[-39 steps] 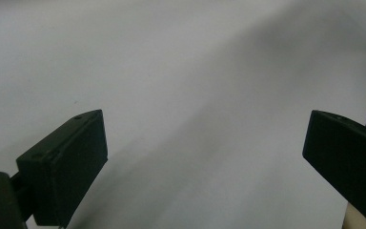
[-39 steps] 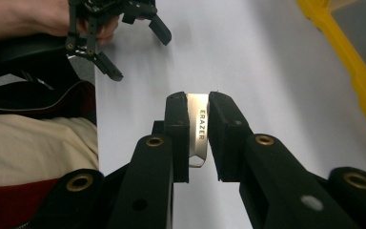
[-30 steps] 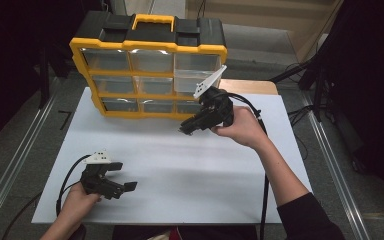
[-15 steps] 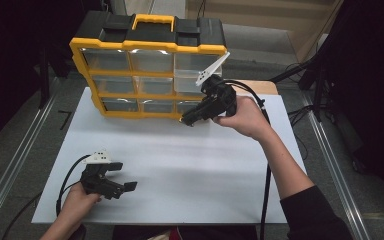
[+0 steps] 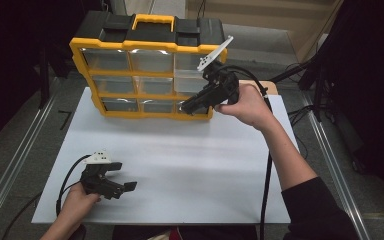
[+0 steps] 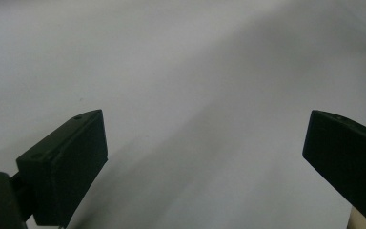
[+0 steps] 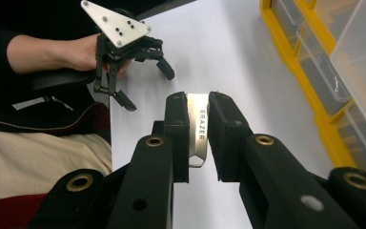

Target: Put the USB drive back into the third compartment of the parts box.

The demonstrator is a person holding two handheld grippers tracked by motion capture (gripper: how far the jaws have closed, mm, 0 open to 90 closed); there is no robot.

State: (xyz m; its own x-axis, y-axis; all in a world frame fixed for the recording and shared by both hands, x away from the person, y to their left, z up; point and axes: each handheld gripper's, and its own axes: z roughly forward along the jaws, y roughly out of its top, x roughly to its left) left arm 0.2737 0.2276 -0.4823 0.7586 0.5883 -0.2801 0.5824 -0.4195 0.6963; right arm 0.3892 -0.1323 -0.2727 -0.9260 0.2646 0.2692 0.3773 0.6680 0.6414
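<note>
From the high view, we see the right claw (image 5: pixel 187 107) lifted in front of the yellow organizer (image 5: pixel 147 65), level with its bottom row of drawers at the right-hand end. The organizer stands upright at the far edge of the white bench (image 5: pixel 190 165). From this angle we cannot make out what the right claw carries. The left claw (image 5: pixel 122 180) sits low on the bench, well apart from the organizer, near the front left corner.

In the left gripper view, the left claw (image 6: pixel 205 157) is spread wide, with bare bench between its 2 jaws and nothing held.

In the right gripper view, the right claw (image 7: pixel 200 129) is pressed onto a small white eraser (image 7: pixel 198 126), printed "ERAZER", pinched upright between the 2 pads. The organizer (image 7: pixel 314 86) runs along the right edge here, with its clear drawers close by, and we see the left claw (image 7: pixel 145 86) farther off, away from the organizer.

We judge the pickup done: the eraser is off the bench and firmly gripped beside the organizer. What seems left is storing it. The drawers we can see look closed, so 1 would need opening, likely by the idle left claw, before the eraser goes in and is released.
</note>
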